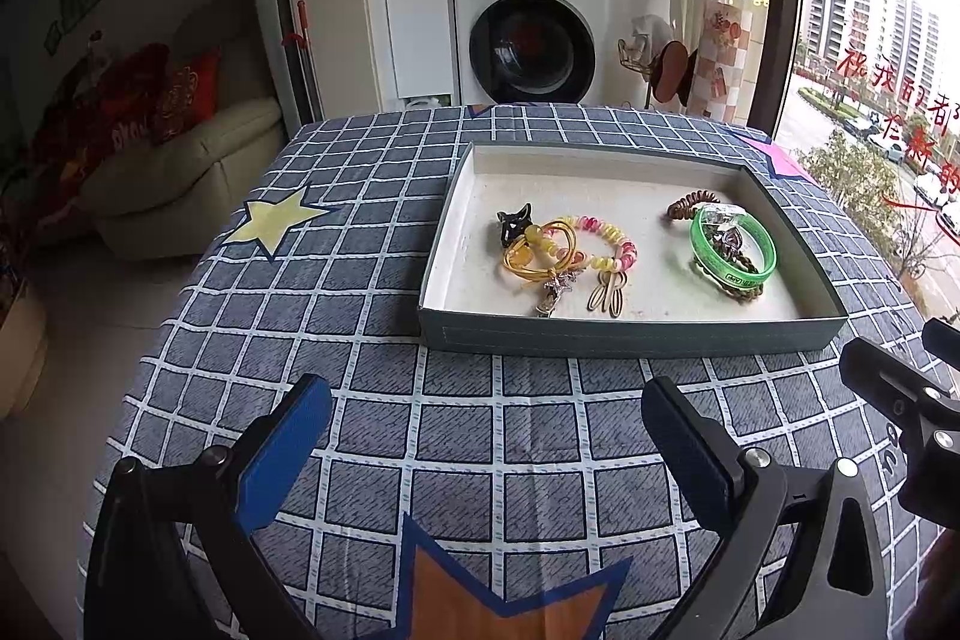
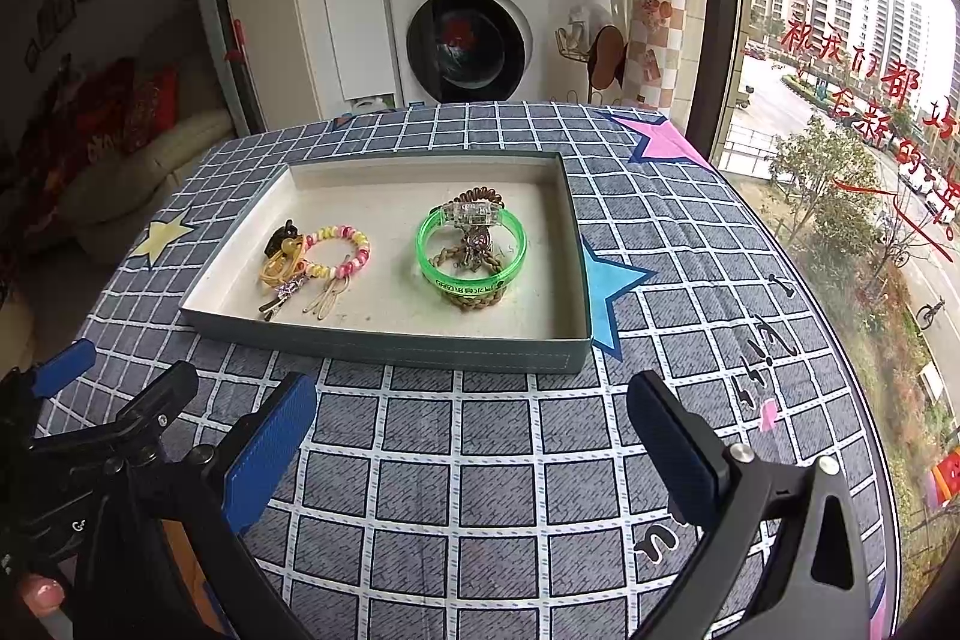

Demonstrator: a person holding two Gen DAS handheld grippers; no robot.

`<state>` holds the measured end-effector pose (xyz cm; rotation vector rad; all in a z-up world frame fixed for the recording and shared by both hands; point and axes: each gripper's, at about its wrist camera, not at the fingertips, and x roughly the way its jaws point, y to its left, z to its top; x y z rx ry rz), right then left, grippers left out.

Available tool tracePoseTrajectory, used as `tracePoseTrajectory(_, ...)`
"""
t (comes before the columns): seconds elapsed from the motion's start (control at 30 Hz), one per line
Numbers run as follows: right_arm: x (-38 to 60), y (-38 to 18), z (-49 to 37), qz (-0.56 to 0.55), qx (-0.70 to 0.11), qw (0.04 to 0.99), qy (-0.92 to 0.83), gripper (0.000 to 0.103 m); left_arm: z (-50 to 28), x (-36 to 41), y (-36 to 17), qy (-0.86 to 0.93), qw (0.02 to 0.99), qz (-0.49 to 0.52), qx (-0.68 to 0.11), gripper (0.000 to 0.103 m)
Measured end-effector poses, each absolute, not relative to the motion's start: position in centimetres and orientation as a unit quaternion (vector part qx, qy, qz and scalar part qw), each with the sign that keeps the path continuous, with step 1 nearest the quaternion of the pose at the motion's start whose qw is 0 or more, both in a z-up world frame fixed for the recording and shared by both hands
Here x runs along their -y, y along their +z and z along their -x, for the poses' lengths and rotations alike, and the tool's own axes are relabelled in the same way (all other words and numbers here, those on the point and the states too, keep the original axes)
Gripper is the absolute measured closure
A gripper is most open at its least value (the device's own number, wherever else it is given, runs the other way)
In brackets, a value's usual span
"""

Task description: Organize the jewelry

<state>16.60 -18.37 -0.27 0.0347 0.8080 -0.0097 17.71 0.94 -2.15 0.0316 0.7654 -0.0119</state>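
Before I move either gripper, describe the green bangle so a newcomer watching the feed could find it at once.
Start at the shallow grey-green cardboard tray on the blue checked tablecloth. Inside it are two clusters; take the one on the window side. The translucent neon-green plastic bangle lies flat there, ringing a braided tan cord, the only clear, glowing-green rigid hoop, unlike the pink-and-yellow beaded bracelet in the other cluster.

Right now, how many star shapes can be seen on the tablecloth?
5: yellow left of the tray, pink at the far right corner, blue by the tray's right wall, two orange.
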Motion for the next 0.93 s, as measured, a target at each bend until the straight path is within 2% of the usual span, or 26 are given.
tracePoseTrajectory(0.93, 18.51, -0.32, -16.35, -0.017, -0.394, 0.919, -0.004, 0.0, -17.6, -0.64, -2.09, -0.014, 0.928, -0.02, -0.372, 0.0)
